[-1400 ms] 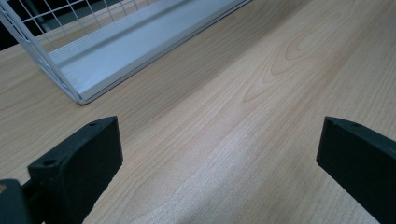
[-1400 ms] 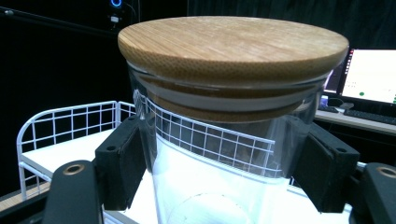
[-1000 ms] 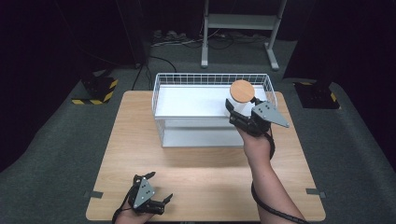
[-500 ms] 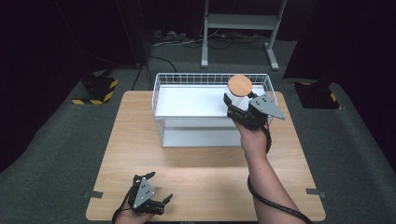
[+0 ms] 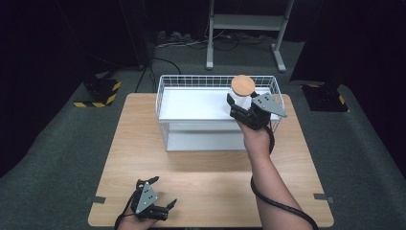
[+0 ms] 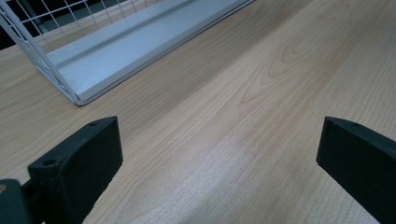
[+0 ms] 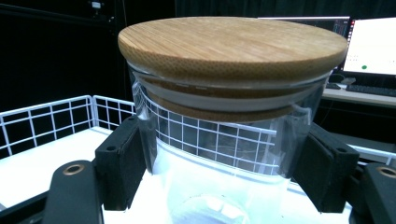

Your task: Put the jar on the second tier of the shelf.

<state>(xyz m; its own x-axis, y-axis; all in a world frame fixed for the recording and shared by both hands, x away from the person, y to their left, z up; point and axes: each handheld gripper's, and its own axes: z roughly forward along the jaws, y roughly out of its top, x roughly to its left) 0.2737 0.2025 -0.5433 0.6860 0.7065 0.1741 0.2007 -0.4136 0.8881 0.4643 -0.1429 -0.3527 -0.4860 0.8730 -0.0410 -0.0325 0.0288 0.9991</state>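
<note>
At the near left corner of the wooden table (image 5: 143,143), the left gripper (image 5: 155,199) rests low over the tabletop in the person's left hand, its grey three-cornered plate facing up and its jaws pointing to the far right; in the left gripper view the two black jaws stand wide apart with nothing but bare wood grain between them, and the near corner of the white wire basket (image 6: 56,51) shows beyond. That basket (image 5: 165,103) sits at the far middle of the table, a long white tray with wire-grid walls, its long axis running left to right. Over its right end, the right gripper (image 5: 239,106) is raised on an outstretched right forearm (image 5: 268,187) that reaches from the near right edge toward the far side, the wrist bent a little so the jaws aim far and slightly left. Its jaws pinch a clear glass jar (image 7: 224,154) by the sides, one black pad against each flank just below the rim. The jar stands upright, its axis vertical, with the round wooden lid (image 5: 243,85) seated flat on top and facing up. It hangs above the basket's right far corner, held clear of the white floor; the wire grid shows through the glass.
</note>
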